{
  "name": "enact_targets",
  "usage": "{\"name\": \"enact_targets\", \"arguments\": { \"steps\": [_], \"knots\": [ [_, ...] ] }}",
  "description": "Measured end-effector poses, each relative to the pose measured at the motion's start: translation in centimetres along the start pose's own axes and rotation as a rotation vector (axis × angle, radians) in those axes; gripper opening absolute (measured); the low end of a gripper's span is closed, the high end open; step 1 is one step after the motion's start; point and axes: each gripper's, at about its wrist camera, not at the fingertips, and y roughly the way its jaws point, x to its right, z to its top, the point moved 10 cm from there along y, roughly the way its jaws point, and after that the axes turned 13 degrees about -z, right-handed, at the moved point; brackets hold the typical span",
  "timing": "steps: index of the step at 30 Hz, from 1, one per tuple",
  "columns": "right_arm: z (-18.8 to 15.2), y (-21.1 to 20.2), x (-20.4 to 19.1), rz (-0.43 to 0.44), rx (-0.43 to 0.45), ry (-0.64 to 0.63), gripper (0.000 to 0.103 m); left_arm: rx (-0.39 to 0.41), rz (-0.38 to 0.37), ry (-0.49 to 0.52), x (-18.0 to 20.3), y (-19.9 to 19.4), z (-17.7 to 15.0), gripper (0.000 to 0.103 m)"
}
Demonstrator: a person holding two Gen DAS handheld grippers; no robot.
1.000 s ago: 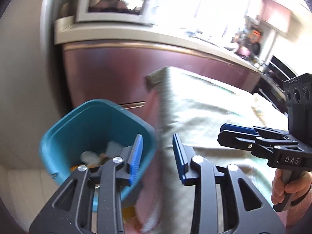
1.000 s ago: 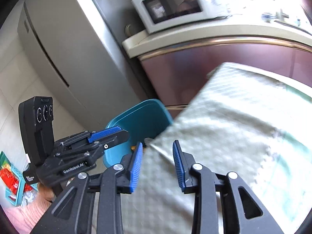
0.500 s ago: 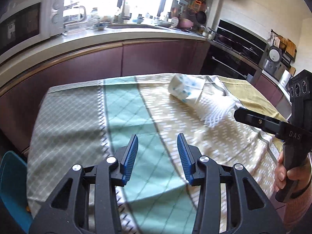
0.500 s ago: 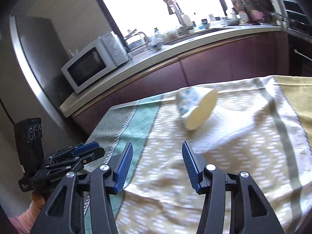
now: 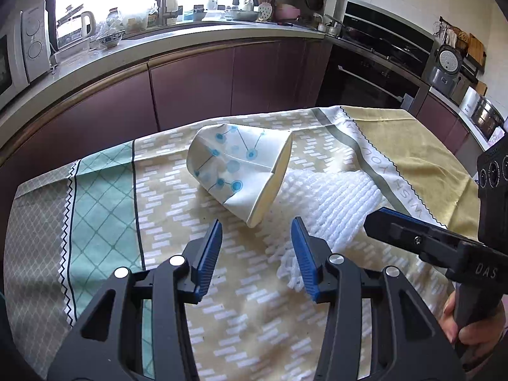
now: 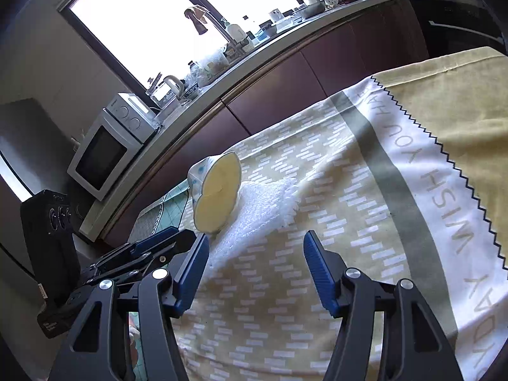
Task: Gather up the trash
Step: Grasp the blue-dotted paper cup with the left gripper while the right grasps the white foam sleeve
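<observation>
A crushed white paper cup with blue dots (image 5: 238,168) lies on its side on the patterned tablecloth (image 5: 104,209), its mouth toward the right; it also shows in the right wrist view (image 6: 216,195). A white fringed cloth (image 5: 330,203) lies beside and partly under it, seen too in the right wrist view (image 6: 257,212). My left gripper (image 5: 257,254) is open and empty, just short of the cup. My right gripper (image 6: 255,270) is open and empty, above the tablecloth near the white cloth; it shows at the right of the left wrist view (image 5: 412,238).
A kitchen counter (image 5: 190,31) with maroon cabinets runs behind the table, holding a microwave (image 6: 104,149), kettle and dishes. An oven wall (image 5: 381,50) and a rice cooker (image 5: 447,66) stand at the right. The tablecloth hangs over the table's far edge.
Both grippers swung away from the teal bin at the table's left end and moved in over the table toward the paper cup and white cloth. Both stay open.
</observation>
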Motion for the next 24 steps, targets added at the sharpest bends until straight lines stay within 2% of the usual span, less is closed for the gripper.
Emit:
{"name": "enact_targets", "arguments": {
  "steps": [4,7,8,11,14,19,24],
  "knots": [
    [0.2,0.9,-0.4,0.011,-0.012,0.009,0.058,-0.007,0.018,-0.011,-0.3,1.3,0.8,0.041],
    [0.1,1.3,-0.4,0.016,-0.023,0.017,0.049,-0.018,0.021,-0.028,-0.9,1.9,0.9,0.034],
    [0.0,1.4,-0.3,0.020,-0.028,0.021,0.047,-0.023,0.022,-0.036,-1.1,2.1,1.0,0.029],
    [-0.1,1.6,0.0,0.034,-0.037,0.031,0.031,-0.025,0.006,-0.065,-1.6,2.5,0.8,0.009],
    [-0.2,1.5,0.1,0.041,-0.037,0.030,0.018,-0.020,0.011,-0.066,-1.9,2.5,0.7,0.006],
    [-0.2,0.8,-0.3,0.055,-0.019,0.010,0.011,0.012,0.023,-0.056,-2.0,1.0,0.9,0.004],
    [-0.1,-0.6,-1.5,0.072,0.007,-0.023,0.010,0.062,0.045,-0.024,-2.0,-2.0,1.0,0.004]
  ]
}}
